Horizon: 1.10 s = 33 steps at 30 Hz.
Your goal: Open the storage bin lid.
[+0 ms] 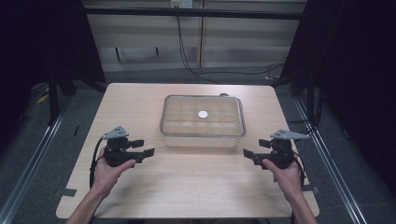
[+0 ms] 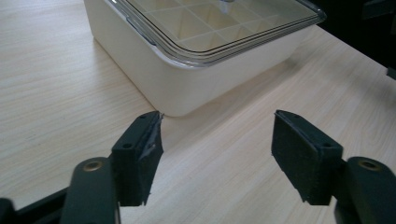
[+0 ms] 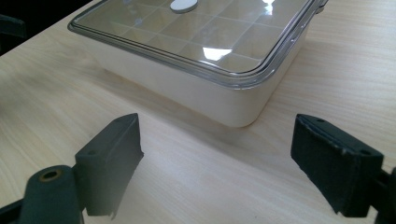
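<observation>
Both tongs gape wide, empty, low over the table (image 1: 187,186): left gripper (image 1: 145,148) at eight o'clock, right gripper (image 1: 250,155) at four o'clock of the lidded box (image 1: 202,122), apart from it.

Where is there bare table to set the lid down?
Bare wood lies left and right of the lidded box, out to the table edges, and along the front edge between the left gripper and right gripper. Behind the box the strip is narrow.
</observation>
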Each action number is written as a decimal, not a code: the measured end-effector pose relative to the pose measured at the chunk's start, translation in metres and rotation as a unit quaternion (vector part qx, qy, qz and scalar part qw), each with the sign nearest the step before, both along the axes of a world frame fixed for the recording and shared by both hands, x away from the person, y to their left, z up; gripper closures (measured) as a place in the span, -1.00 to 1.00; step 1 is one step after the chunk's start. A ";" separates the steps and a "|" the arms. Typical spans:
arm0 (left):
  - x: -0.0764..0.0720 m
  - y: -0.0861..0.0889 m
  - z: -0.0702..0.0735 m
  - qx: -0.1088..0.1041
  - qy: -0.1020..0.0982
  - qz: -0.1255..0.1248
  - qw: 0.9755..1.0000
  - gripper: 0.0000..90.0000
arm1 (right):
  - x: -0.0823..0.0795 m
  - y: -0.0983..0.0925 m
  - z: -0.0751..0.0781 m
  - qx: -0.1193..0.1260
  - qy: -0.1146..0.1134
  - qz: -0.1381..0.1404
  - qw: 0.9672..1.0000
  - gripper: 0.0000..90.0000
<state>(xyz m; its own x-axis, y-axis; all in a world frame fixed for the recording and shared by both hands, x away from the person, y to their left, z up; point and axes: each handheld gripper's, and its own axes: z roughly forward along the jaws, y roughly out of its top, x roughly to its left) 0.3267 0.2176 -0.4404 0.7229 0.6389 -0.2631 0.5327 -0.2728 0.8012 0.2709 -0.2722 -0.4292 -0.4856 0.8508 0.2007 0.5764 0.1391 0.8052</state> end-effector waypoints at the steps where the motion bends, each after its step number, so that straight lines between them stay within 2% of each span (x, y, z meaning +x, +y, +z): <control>1: 0.001 0.000 0.001 0.004 -0.003 0.003 1.000 -0.30 | 0.001 0.001 0.001 -0.002 0.002 0.001 1.000 -0.61; 2: 0.002 0.000 0.002 0.011 -0.008 0.003 1.000 -0.30 | 0.002 0.004 0.002 -0.007 0.002 0.005 1.000 -0.61; 3: 0.004 -0.001 0.003 0.007 -0.010 0.005 1.000 -0.30 | 0.003 0.006 0.003 -0.014 0.001 0.007 1.000 -0.61; 5: 0.006 -0.001 0.005 0.005 -0.015 0.011 1.000 -0.29 | 0.007 0.007 0.005 -0.012 0.001 0.012 1.000 -0.58; 8: 0.012 -0.003 0.008 0.001 -0.014 0.006 1.000 -0.36 | 0.015 0.007 0.005 -0.008 0.009 0.015 1.000 -0.53; 10: 0.015 -0.006 0.010 0.001 -0.019 0.007 1.000 -0.34 | 0.021 0.008 0.005 -0.016 0.010 0.016 1.000 -0.52; 12: 0.020 -0.009 0.011 0.010 -0.013 -0.002 1.000 -0.34 | 0.025 0.009 0.004 -0.023 0.012 0.019 0.999 -0.50; 14: 0.023 -0.012 0.013 0.020 -0.016 -0.003 1.000 -0.35 | 0.030 0.010 0.004 -0.021 0.015 0.022 0.999 -0.50; 16: 0.028 -0.014 0.015 0.013 -0.014 -0.003 1.000 -0.36 | 0.033 0.010 0.004 -0.019 0.017 0.023 0.999 -0.49; 20: 0.035 -0.017 0.017 0.011 -0.015 -0.006 1.000 -0.40 | 0.041 0.009 0.007 0.003 0.028 0.029 0.999 -0.48; 25: 0.041 -0.020 0.018 0.008 -0.010 -0.003 1.000 -0.42 | 0.050 0.007 0.009 0.002 0.033 0.023 0.999 -0.46; 28: 0.044 -0.024 0.020 0.020 -0.013 -0.005 1.000 -0.42 | 0.055 0.005 0.009 0.013 0.039 0.014 0.999 -0.47; 33: 0.047 -0.025 0.021 0.025 -0.010 -0.004 1.000 -0.42 | 0.063 0.004 0.011 0.002 0.029 0.012 1.000 -0.46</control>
